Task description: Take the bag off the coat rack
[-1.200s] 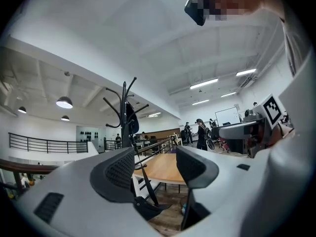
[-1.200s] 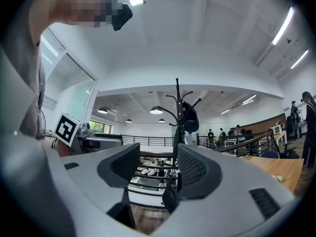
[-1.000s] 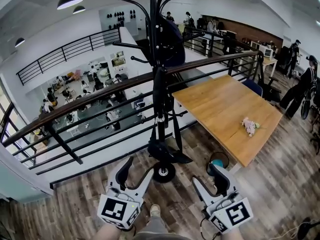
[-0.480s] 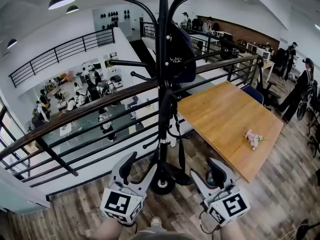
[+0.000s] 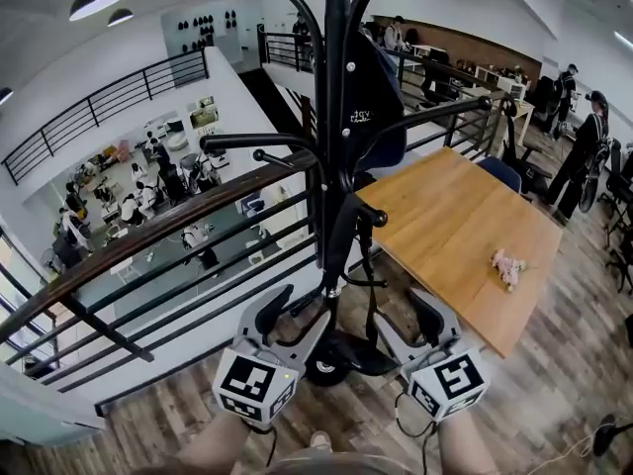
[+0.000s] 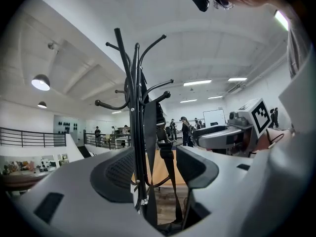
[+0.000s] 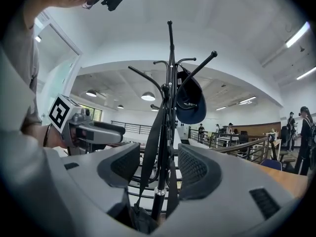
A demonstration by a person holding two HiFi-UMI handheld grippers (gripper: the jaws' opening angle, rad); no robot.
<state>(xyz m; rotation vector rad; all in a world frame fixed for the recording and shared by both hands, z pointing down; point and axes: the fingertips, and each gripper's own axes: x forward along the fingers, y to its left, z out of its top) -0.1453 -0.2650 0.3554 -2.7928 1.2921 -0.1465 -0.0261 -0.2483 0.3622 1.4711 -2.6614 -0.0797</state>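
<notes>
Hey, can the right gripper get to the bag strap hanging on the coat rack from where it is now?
Probably yes. The right gripper has its jaws apart, and the strap hangs down the coat rack straight ahead of the gap, with nothing between. It isn't gripped yet.

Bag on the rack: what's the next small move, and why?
Probably ease the right hand-held gripper forward to the strap. It and the left hand-held gripper are open, empty and short of the rack. The bag is low by the base, its strap running up to a hook, so the strap looks like the easiest hold.
</notes>
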